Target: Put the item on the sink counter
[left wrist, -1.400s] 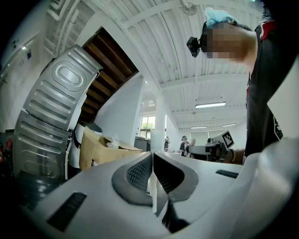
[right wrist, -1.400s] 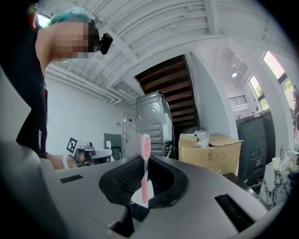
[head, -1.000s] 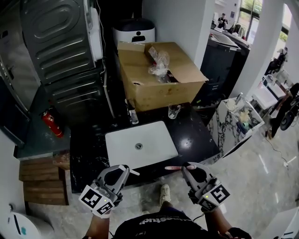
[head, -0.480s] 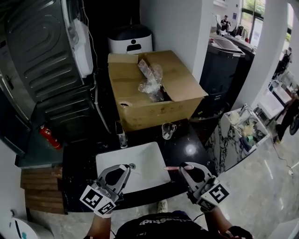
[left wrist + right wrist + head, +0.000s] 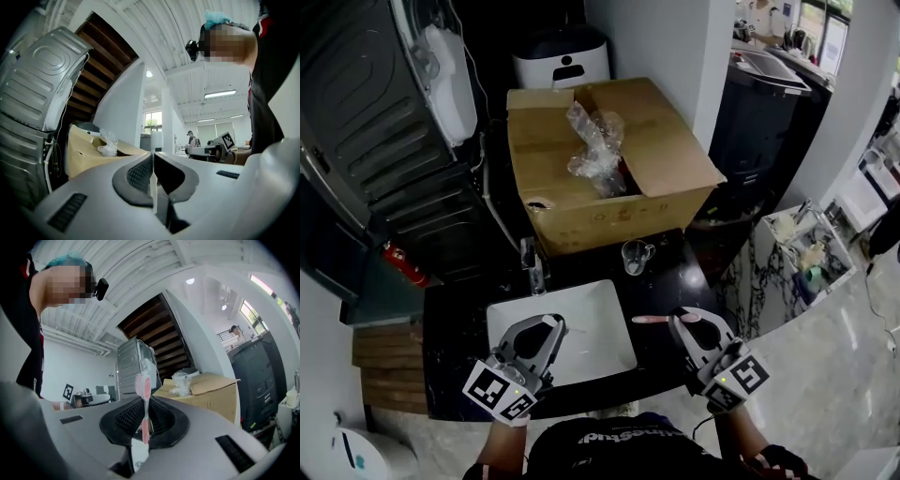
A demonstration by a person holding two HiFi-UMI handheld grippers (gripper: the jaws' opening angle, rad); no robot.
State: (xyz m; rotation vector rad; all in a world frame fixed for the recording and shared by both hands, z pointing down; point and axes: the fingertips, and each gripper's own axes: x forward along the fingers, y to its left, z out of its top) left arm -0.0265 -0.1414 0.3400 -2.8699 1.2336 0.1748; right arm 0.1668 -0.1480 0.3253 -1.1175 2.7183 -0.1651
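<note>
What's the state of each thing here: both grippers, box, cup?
Left gripper: jaws shut on a thin white stick.
Right gripper: jaws shut on a pink toothbrush.
Cardboard box: flaps open, crumpled plastic inside.
Glass cup: upright on the counter.

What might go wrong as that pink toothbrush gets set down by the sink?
The right gripper pinches the pink toothbrush by a thin handle, so it may twist or slip. Released too far left, it might drop into the white basin rather than onto the black counter.
</note>
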